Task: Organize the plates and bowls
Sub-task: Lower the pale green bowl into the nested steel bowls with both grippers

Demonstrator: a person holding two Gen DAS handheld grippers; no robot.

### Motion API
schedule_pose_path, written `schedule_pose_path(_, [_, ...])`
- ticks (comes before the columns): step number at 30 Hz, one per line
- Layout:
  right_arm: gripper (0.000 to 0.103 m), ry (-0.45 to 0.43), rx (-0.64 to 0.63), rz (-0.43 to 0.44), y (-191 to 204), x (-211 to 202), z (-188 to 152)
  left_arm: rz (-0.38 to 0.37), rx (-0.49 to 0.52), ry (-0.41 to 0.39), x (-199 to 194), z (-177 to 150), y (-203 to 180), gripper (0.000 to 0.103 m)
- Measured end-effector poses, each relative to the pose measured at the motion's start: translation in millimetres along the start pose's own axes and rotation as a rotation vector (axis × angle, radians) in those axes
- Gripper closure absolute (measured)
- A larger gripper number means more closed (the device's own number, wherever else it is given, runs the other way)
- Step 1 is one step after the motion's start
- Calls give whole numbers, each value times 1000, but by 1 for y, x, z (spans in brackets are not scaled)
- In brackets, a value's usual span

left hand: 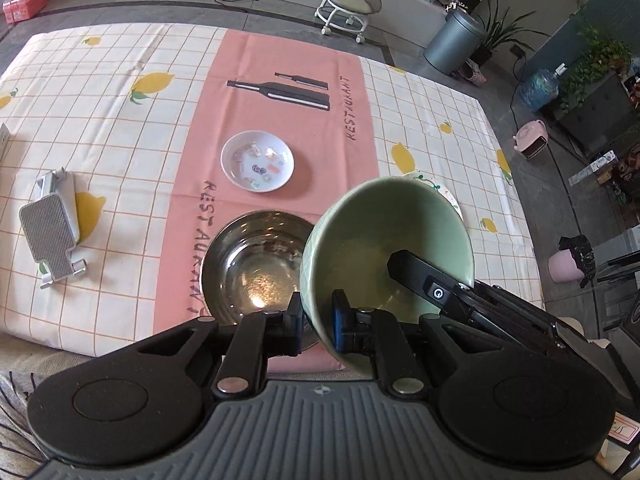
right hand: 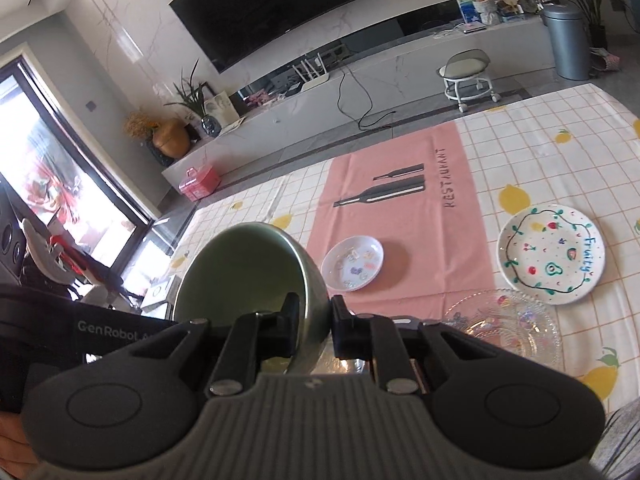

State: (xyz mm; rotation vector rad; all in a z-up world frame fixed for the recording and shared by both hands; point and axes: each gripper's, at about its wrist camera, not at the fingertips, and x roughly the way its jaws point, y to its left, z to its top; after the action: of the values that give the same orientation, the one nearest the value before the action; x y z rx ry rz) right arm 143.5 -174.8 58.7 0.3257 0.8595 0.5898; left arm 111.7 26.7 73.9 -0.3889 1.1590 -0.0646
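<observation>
Green bowl (left hand: 384, 240) pinched at opposite rim walls by left gripper (left hand: 316, 322) and right gripper (right hand: 314, 326), held tilted just above steel bowl (left hand: 252, 264). Not yet nested, seemingly; small plate (left hand: 258, 162) beyond steel bowl, unstacked.

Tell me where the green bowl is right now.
The green bowl is off the table, tilted, its rim pinched by both grippers, just right of the steel bowl in the left wrist view.
</observation>
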Motion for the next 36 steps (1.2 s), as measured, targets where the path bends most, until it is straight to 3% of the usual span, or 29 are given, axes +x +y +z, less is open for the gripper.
schedule_pose_path(6, [88, 83, -28, -32, 2, 31, -12, -60, -52, 54, 26, -11, 37, 88])
schedule_pose_path(19, [88, 192, -22, -66, -5, 75, -28, -57, -42, 122, 59, -16, 62, 86])
schedule_pose_path(28, [92, 211, 7, -67, -10, 90, -31, -78, -36, 92, 69, -22, 74, 85])
schedule_pose_path(36, [90, 188, -52, -132, -2, 97, -35, 27, 20, -73, 58, -33, 67, 85])
